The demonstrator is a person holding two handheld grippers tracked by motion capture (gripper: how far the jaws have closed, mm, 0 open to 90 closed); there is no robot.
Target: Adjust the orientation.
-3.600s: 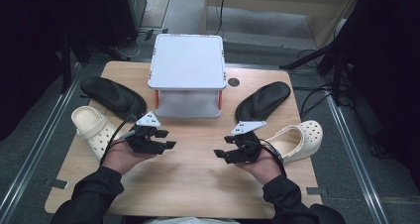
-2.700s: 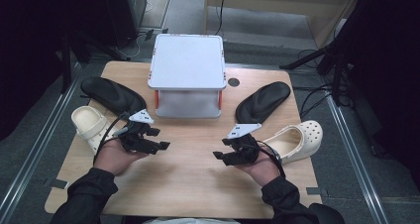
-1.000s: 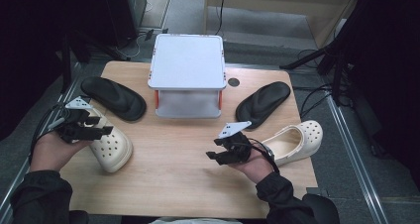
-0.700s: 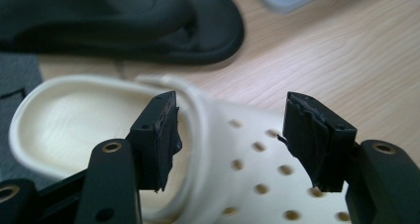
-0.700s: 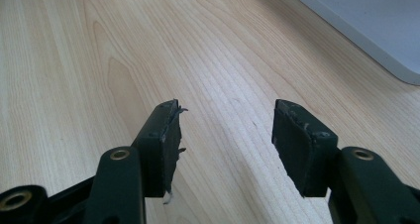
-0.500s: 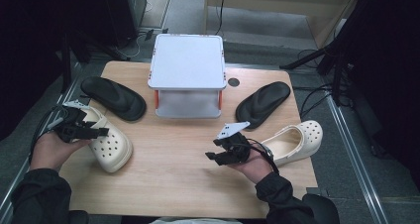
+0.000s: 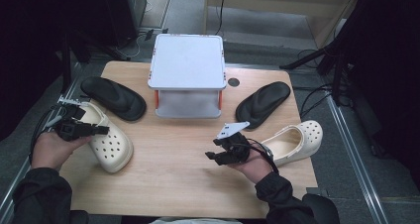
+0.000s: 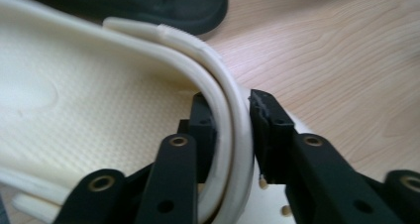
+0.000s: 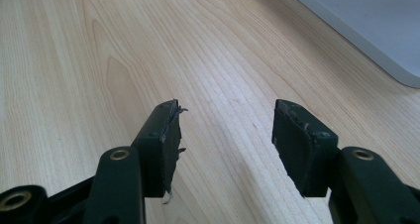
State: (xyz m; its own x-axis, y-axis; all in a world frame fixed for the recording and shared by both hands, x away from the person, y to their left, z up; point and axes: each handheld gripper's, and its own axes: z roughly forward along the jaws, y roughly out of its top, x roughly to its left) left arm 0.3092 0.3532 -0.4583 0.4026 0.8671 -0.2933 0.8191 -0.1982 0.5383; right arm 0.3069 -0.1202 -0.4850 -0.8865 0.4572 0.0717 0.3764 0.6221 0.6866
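Since a moment ago the left gripper (image 7: 91, 131) has come down over the cream clog (image 7: 106, 140) near the table's (image 7: 188, 184) left edge, and its jaws have just been closing; they now pinch the clog's side wall and heel strap (image 8: 233, 135) between them. At the front edge, right of the middle, the right gripper (image 9: 225, 130) hangs with jaws wide and nothing in them. Just behind the clog lies a black slipper (image 7: 114, 97).
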